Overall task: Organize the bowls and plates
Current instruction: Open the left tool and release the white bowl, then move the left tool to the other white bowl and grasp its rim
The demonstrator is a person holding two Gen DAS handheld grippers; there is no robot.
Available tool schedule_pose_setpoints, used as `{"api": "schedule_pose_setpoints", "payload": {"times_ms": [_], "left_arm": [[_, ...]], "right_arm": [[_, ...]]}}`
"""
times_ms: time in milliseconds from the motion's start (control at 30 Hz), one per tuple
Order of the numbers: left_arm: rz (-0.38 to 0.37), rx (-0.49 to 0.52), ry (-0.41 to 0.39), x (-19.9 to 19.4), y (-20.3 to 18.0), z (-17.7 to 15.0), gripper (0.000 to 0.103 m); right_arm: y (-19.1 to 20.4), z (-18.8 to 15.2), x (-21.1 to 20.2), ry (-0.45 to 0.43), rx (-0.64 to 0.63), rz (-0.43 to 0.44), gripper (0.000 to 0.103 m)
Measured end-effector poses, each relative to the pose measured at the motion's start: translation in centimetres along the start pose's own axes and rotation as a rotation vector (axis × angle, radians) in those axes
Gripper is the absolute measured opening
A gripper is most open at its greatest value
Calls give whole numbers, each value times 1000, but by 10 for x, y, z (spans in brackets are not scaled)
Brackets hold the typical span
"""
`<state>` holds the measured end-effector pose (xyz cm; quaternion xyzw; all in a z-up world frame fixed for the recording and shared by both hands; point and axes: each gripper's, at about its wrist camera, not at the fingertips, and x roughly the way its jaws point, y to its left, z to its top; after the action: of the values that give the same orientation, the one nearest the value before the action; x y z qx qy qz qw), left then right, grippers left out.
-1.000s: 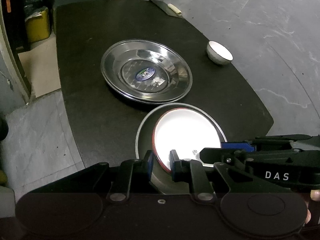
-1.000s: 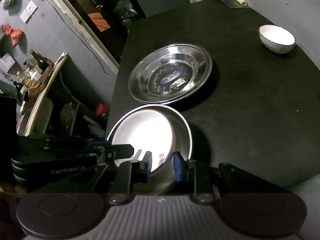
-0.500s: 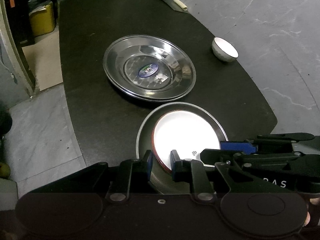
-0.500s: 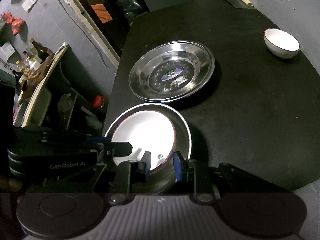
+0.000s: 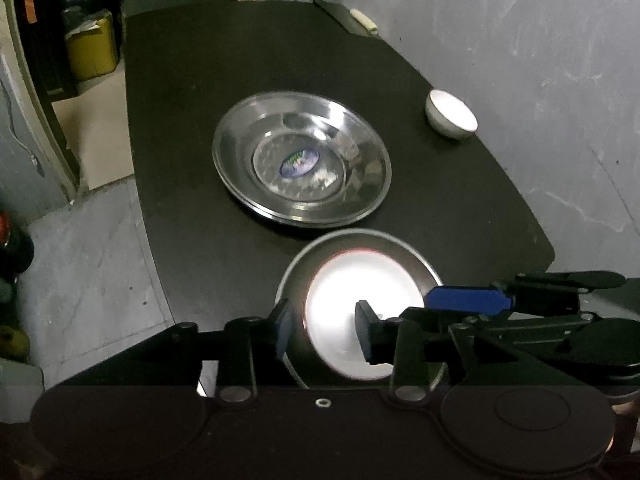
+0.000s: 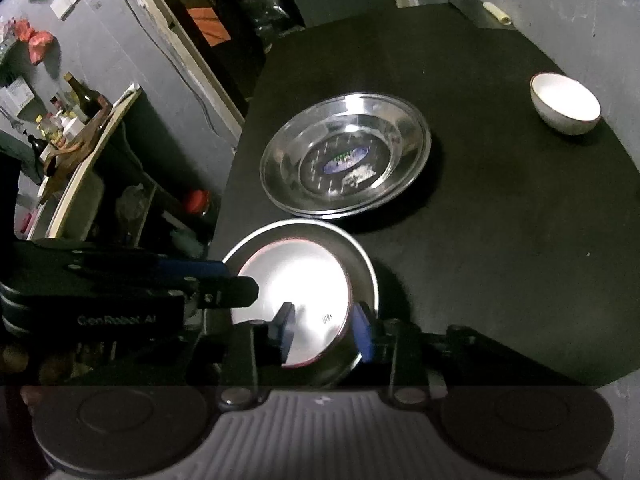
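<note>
Left-wrist view, read from left to right. At the lower centre, the left gripper (image 5: 322,332) straddles the near-left edge of a white plate (image 5: 356,300) that lies inside a steel dish (image 5: 420,264). Its jaws are opening, and with a visible gap on either side of the plate's rim the pads no longer appear to press on it. Just right of it, the right gripper's blue-tipped fingers (image 5: 468,299) reach in from the lower right of the frame.

Above the centre sits a larger steel plate (image 5: 302,166) with a blue sticker; a second rim beneath it suggests a stack. A small white bowl (image 5: 451,114) stands well apart at the upper right, near the edge of the black table (image 5: 192,128).

Right-wrist view. At the lower centre, the right gripper (image 6: 326,334) spans the near-right edge of the white plate (image 6: 296,280) and the wall of the steel dish (image 6: 364,264). Its jaws are likewise opening, the plate edge between them but apparently free.

Step in hand (a judgement): releasing the white plate into the dish. To do it well, both pairs of jaws should part fully before either hand lifts, so that no pad drags the rim. The hands should then withdraw straight back along their fingers, away from each other. The white plate should lie flat and centred, since a tilted one may slide on steel. The small bowl looks to be the next piece to gather.
</note>
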<state>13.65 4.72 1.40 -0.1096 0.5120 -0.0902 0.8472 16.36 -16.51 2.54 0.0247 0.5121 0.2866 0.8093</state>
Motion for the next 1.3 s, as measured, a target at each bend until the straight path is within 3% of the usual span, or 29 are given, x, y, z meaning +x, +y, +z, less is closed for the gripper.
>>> {"api": "schedule_pose_setpoints", "payload": {"times_ms": [100, 233, 333, 400, 433, 567, 867, 1133, 1300], "left_arm": [[11, -4, -22, -6, 0, 6, 56], [22, -1, -58, -12, 2, 17, 68], [61, 20, -83, -12, 0, 26, 87], [87, 44, -87, -9, -3, 36, 96], [97, 57, -84, -6, -6, 42, 102], [126, 109, -84, 11, -17, 68, 102], [45, 134, -72, 70, -48, 140, 102], [-2, 179, -47, 135, -80, 195, 102], [4, 178, -60, 172, -89, 220, 102]], "right_arm": [[-3, 2, -7, -30, 5, 2, 41], [-11, 5, -20, -86, 20, 0, 49], [-21, 9, -30, -142, 52, -19, 68], [-32, 12, -37, -194, 92, -38, 88], [-39, 14, -40, -222, 119, -46, 92], [-69, 22, -47, -294, 225, -73, 102], [-139, 50, -28, -359, 394, -166, 103], [-191, 76, 6, -346, 509, -273, 103], [-212, 93, 28, -333, 522, -321, 88]]}}
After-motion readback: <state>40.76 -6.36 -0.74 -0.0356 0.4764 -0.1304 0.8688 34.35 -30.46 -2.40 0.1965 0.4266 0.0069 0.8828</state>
